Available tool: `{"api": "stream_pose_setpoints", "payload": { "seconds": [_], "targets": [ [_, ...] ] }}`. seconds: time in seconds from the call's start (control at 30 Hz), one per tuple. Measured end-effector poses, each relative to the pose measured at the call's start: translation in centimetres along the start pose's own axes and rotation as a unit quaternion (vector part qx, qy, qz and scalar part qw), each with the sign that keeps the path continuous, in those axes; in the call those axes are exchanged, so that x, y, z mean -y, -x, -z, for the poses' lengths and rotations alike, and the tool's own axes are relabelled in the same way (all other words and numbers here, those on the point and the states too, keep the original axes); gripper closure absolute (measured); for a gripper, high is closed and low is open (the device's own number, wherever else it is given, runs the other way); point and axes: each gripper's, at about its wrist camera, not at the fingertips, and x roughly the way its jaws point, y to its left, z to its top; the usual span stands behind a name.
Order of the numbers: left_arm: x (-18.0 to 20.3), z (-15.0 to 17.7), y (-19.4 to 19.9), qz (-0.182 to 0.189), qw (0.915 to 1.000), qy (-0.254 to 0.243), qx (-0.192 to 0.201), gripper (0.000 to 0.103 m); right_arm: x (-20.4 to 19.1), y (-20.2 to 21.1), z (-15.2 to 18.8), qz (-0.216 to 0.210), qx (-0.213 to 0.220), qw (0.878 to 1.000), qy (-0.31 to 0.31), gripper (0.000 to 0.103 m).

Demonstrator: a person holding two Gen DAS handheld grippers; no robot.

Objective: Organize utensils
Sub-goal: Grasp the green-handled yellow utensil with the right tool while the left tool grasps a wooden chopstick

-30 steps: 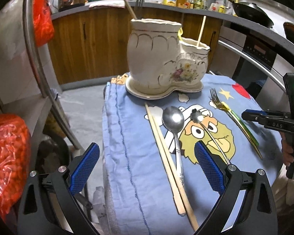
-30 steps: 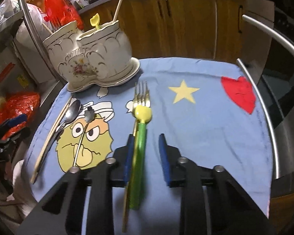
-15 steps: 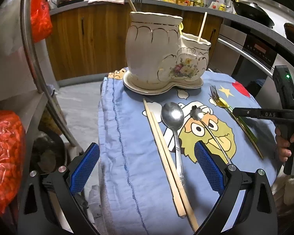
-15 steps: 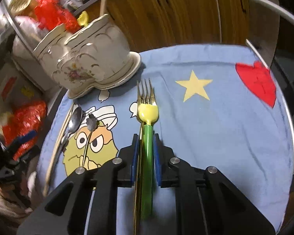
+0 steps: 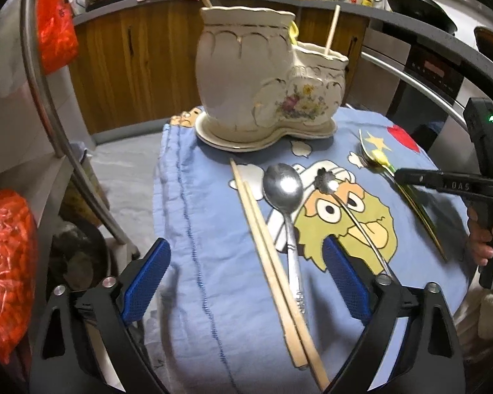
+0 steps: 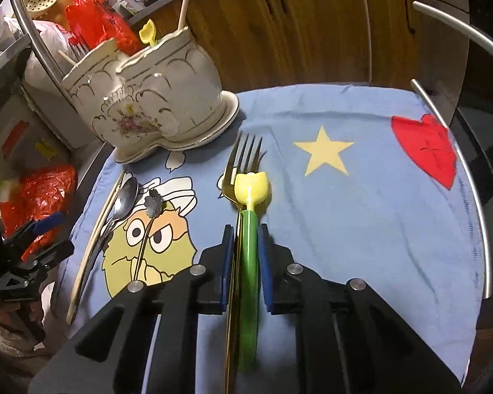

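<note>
While clamped on the green-handled plastic utensil with a yellow tulip-shaped head and the thin gold metal fork lying against it, right gripper with jaws just closed narrow, blue pads pressing both handles from either side; both pieces seemingly tilted up off the blue cartoon-printed cloth in the left wrist view, though contact with the cloth hard to judge. Fork tines pointing toward the cream ceramic boot-shaped holder with gold trim and a flower print, standing upright on its matching saucer at the far edge of the cloth-covered surface. Inside the holder: a pale wooden stick and a second small yellow-headed piece in the lower compartment, another stick in the taller one

Left gripper wide apart, jaws just narrowed a little, nothing between the blue pads but cloth below; pair of pale wooden chopsticks and plain silver metal spoon lying side by side on the cloth between the fingers as seen from that camera, bowl of the spoon toward the holder. Just right of the spoon, thin metal stirrer with a dark flower-shaped head, across the printed yellow-green face

Bare fingers of a hand around the right gripper's grip at the right edge of the left wrist view
</note>
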Motion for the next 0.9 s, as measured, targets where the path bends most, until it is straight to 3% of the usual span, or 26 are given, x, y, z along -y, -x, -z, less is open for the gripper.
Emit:
{"api": "stream_pose_setpoints", "payload": {
  "seconds": [0.13, 0.23, 0.5, 0.7, 0.9],
  "targets": [
    [0.3, -0.1, -0.7, 0.016, 0.9997, 0.001, -0.020, 0.051, -0.1, 1.0, 0.2, 0.006, 0.015, 1.000, 0.010, 0.094],
    [0.3, 0.0, -1.2, 0.020, 0.9992, 0.011, -0.033, 0.067, -0.2, 1.1, 0.3, 0.006, 0.019, 1.000, 0.009, 0.094],
    [0.3, 0.0, -2.1, 0.010, 0.9980, 0.017, -0.060, 0.090, 0.0, 1.5, 0.6, -0.005, 0.023, 1.000, 0.004, 0.094],
    [-0.3, -0.1, -1.2, 0.019, 0.9977, 0.029, -0.057, 0.090, -0.2, 1.9, 0.7, -0.011, 0.029, 0.999, 0.011, 0.094],
    [-0.3, 0.0, -1.7, 0.000, 0.9973, 0.024, -0.070, 0.090, -0.5, 1.9, 0.8, -0.015, 0.030, 0.999, 0.016, 0.094]
  ]
}}
